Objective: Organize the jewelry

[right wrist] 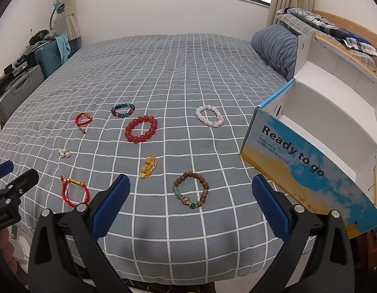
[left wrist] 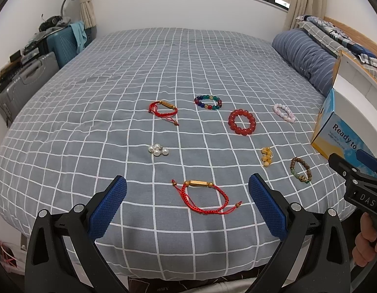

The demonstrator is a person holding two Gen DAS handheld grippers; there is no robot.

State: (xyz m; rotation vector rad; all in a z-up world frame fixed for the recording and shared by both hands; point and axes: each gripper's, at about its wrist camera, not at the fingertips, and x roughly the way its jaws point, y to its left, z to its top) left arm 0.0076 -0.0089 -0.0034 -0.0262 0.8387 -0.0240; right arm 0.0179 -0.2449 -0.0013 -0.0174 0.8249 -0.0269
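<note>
Eight pieces of jewelry lay spread apart on the bed [left wrist: 115, 78], probably so each could be picked up singly. From the left wrist view, the left tool [left wrist: 187, 196] hung wide and empty, aimed at the near red cord bracelet [left wrist: 200, 195], seemingly its first target. Farther off sat the pearl cluster [left wrist: 158, 150], a second red cord bracelet [left wrist: 164, 109] and the red bead bracelet [left wrist: 241, 122].

From the right wrist view, the right tool [right wrist: 191, 195] was likewise spread wide, holding nothing, over the wooden bead bracelet [right wrist: 191, 191]. The open box [right wrist: 298, 161] stood just right of it, lid up, likely ready to receive everything.
</note>
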